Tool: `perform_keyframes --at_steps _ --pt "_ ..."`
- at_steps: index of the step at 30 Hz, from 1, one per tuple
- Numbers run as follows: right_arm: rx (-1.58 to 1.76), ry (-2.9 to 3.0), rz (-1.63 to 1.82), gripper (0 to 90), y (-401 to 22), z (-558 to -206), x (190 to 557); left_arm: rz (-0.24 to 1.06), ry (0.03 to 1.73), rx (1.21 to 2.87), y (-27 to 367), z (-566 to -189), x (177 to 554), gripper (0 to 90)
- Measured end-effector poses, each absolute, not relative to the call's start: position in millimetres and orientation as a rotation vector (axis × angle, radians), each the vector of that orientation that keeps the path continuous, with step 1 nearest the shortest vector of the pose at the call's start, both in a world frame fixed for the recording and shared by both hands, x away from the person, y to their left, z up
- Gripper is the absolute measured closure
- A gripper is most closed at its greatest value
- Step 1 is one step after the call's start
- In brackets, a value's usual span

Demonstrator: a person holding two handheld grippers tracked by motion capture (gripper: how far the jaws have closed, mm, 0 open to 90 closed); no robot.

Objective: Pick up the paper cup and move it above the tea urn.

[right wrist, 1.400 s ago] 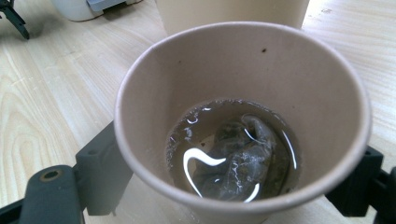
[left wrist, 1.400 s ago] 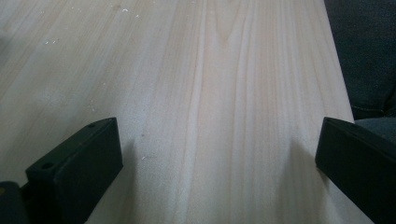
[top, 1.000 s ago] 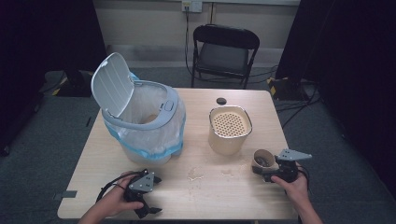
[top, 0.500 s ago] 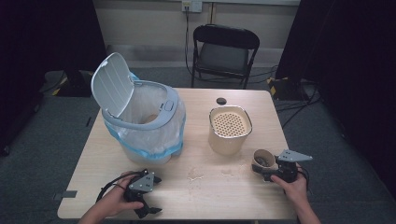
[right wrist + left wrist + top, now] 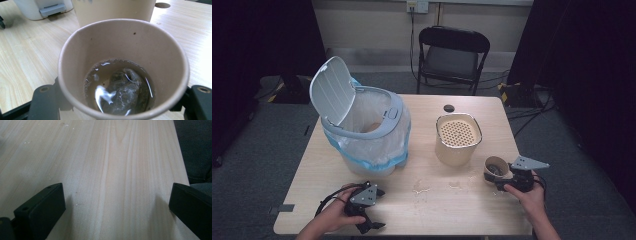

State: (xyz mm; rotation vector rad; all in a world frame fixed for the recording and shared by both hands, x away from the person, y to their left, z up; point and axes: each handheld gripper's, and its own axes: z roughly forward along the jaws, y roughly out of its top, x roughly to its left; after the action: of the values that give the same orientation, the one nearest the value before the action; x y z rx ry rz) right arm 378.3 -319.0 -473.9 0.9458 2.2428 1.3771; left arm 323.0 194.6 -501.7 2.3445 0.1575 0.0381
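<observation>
Brown paper cup near table right edge, upright, shallow liquid with soaked tea bag inside. Right gripper clasps cup; left gripper spread, empty, near front-left corner. No change from earlier frame.

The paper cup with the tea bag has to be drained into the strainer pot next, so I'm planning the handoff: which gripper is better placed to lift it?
Right. The right gripper already has its fingers on either side of the paper cup, beside the strainer pot. The left gripper sits open across the table.
</observation>
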Motion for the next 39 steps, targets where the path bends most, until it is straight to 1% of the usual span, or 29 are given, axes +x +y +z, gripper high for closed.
perform_keyframes --at_steps 6,18,30,39 --pt "0.947 2.251 1.354 29.2 -319 -468 386 0.036 0.16 2.349 195 -501 323 0.0" --pt "0.919 2.235 1.328 29.2 -315 -445 409 0.035 0.152 2.344 195 -502 323 0.0" --pt "0.945 2.204 1.324 29.4 -319 -435 428 0.032 0.15 2.335 195 -503 323 0.0" --pt "0.949 2.18 1.296 29.4 -321 -417 441 0.032 0.152 2.338 195 -502 323 0.0"
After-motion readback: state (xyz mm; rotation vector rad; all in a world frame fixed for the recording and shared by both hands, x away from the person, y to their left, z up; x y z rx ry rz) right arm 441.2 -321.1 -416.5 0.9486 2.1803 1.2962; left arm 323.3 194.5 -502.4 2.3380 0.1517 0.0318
